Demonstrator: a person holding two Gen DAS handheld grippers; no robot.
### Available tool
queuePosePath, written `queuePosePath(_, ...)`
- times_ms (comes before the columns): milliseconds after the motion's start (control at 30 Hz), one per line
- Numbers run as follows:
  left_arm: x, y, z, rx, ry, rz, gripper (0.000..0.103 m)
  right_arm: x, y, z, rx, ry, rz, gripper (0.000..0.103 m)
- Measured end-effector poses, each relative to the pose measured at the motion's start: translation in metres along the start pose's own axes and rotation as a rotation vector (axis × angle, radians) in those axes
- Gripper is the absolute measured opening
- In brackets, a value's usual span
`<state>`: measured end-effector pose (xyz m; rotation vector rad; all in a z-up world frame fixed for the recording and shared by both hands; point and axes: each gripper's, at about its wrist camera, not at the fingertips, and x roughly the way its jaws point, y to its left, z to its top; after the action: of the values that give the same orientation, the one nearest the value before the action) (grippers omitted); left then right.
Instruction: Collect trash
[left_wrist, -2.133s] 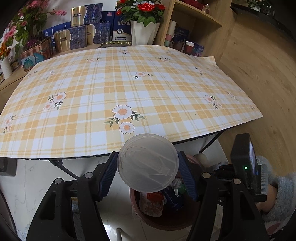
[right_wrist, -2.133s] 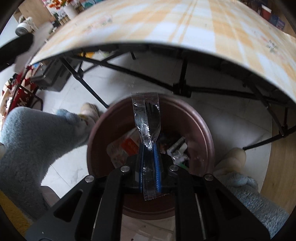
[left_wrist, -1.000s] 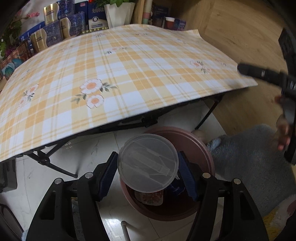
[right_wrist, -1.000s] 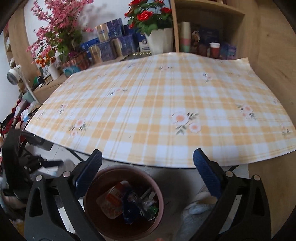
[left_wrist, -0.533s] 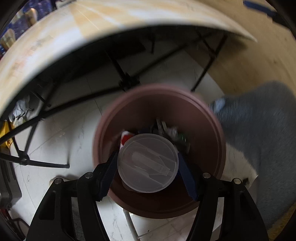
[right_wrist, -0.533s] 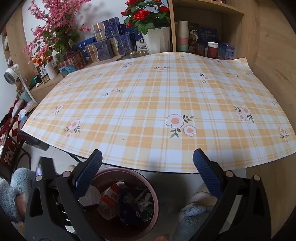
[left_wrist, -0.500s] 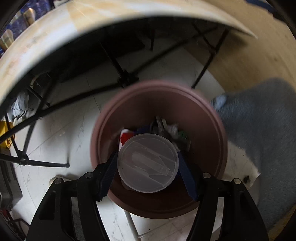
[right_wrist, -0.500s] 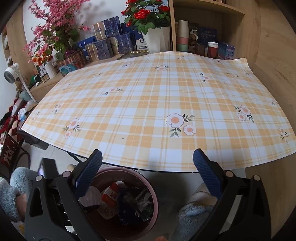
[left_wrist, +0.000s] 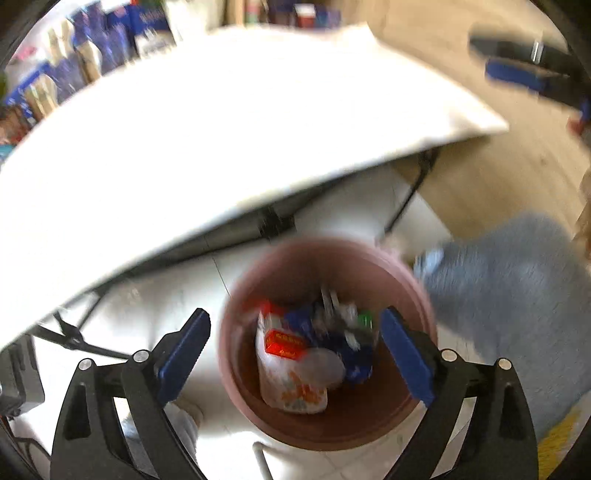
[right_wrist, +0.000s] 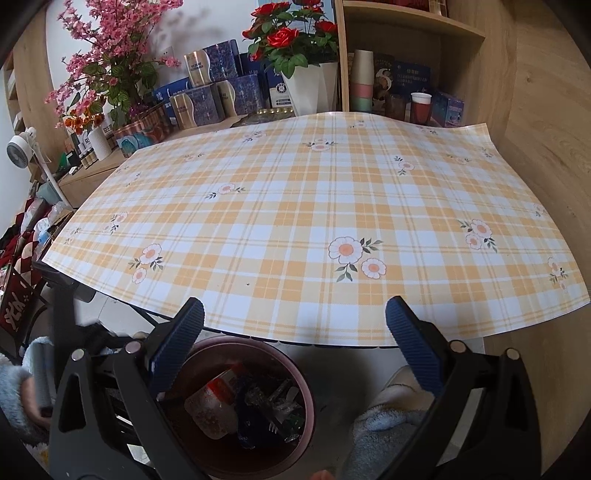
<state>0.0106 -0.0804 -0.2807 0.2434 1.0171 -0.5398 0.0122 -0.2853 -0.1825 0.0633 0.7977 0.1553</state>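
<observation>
Gone from between the left gripper's (left_wrist: 291, 350) fingers is the clear round lid (left_wrist: 325, 367) that it clasped half a second ago; its blue pads (left_wrist: 183, 350) now stand spread wide with nothing between them, and the lid lies down inside the bin (left_wrist: 413, 280). That bin, a reddish-brown round bucket on the pale floor, is the landmark for everything else. Inside it the lid rests against a white and orange snack bag (left_wrist: 291, 384) with a red label, beside a dark blue wrapper (left_wrist: 354, 354) and some crumpled clear plastic; the left wrist view is smeared by motion, so finer detail cannot be told.

Above the bin hangs the left gripper, its two fingers straddling the rim to either side. Also above the bin, on its near side, is the right gripper (right_wrist: 293, 343), released, fingers wide apart and holding nothing.

Just behind the bin stands a folding table (right_wrist: 314, 206) on black legs, covered by a yellow plaid cloth with daisies. To the right of the bin a fuzzy blue-grey slipper (right_wrist: 384, 428) shows. Far behind the bin, past the table, are a white pot of red roses (right_wrist: 295, 55), blue boxes (right_wrist: 221, 92) and a wooden shelf (right_wrist: 410, 62) with stacked cups.
</observation>
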Motion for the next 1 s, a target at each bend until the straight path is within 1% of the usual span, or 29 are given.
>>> queuePosePath(167,-0.056,0.014,0.025,-0.044,-0.160,0.074,0.096,-0.009,0.003,0.005,-0.003,-0.016,-0.006,0.097)
queuePosePath(267,-0.083,0.021,0.038,-0.068,-0.235,0.114,0.097,-0.014,0.005,0.010,-0.004,-0.026,-0.007,0.097)
queuePosePath(400,-0.127,0.029,0.057,-0.099,-0.356,0.180,0.097,-0.024,0.008,0.019,-0.008,-0.048,-0.006,0.097)
queuePosePath(500,-0.156,0.032,0.070,-0.115,-0.424,0.220,0.097,-0.033,0.013,0.027,-0.016,-0.071,-0.004,0.097)
queuePosePath(600,-0.178,0.033,0.080,-0.125,-0.477,0.245,0.097,-0.044,0.018,0.039,-0.028,-0.099,-0.005,0.097)
queuePosePath(733,-0.203,0.033,0.088,-0.145,-0.532,0.255,0.097,-0.060,0.025,0.054,-0.043,-0.139,-0.007,0.097)
queuePosePath(900,-0.225,0.036,0.093,-0.179,-0.581,0.279,0.097,-0.076,0.027,0.069,-0.040,-0.179,-0.001,0.097)
queuePosePath(1000,-0.235,0.037,0.094,-0.192,-0.591,0.283,0.097,-0.083,0.028,0.075,-0.039,-0.196,-0.002,0.097)
